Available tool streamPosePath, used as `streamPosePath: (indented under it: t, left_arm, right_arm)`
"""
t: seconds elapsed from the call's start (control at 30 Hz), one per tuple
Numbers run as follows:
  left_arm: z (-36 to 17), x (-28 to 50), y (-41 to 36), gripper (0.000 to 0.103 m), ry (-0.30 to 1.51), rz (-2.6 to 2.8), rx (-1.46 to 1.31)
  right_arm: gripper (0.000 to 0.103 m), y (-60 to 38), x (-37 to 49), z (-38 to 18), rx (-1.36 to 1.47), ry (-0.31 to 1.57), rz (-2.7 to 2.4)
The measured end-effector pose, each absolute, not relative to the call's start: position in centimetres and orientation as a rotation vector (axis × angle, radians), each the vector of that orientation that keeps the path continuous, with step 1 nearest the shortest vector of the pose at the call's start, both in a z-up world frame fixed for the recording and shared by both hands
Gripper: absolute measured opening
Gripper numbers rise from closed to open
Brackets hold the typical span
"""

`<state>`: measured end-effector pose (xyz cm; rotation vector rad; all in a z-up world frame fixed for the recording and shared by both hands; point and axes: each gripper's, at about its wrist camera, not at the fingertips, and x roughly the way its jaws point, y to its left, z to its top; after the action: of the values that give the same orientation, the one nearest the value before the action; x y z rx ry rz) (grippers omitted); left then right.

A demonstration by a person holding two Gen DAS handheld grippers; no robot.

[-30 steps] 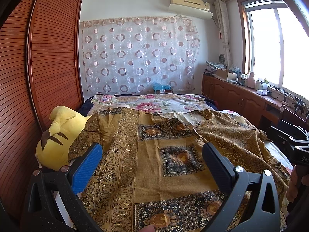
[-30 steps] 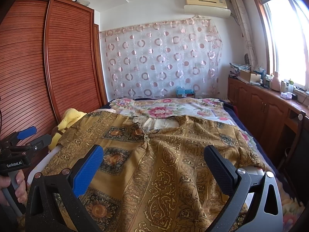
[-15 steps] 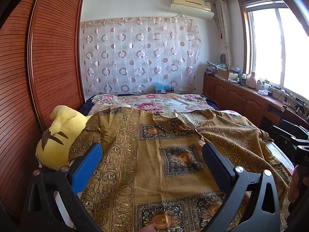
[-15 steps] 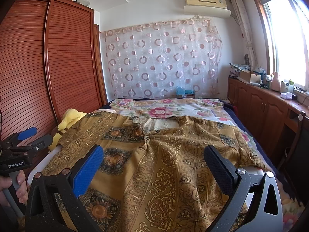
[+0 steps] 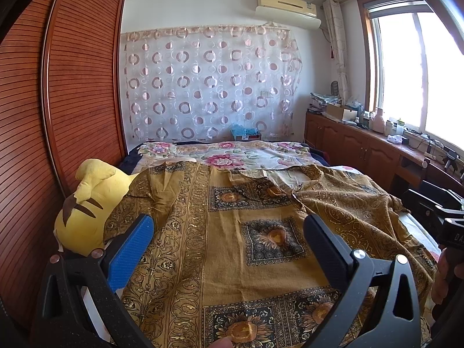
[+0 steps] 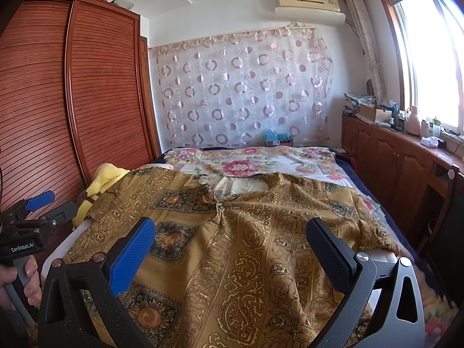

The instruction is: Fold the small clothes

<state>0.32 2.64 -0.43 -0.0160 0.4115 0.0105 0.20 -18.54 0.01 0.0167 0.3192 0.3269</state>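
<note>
- The left gripper (image 5: 227, 230) had its jaws wide apart and held nothing. It hung above the near part of the brown patterned garment (image 5: 261, 232).
- The right gripper (image 6: 230, 233) was spread wide too, with nothing in it, above the same garment (image 6: 246, 246).
- The garment lay spread flat over the near half of the bed (image 6: 359, 191).
- A flowery sheet (image 5: 240, 153) covered the far part.
- A yellow plush toy (image 5: 87, 206) sat at the garment's left edge, by the wooden wardrobe (image 5: 58, 101).
</note>
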Motion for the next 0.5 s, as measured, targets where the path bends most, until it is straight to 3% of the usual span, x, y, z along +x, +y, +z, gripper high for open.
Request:
streamPosePath:
  t: [0.5]
  left_arm:
    - [0.09,-0.08,1.72,0.103,0.408,0.006,-0.014]
  right_arm:
    - [0.103,-18.53,-0.08,-0.02,0.019,0.310,0.327]
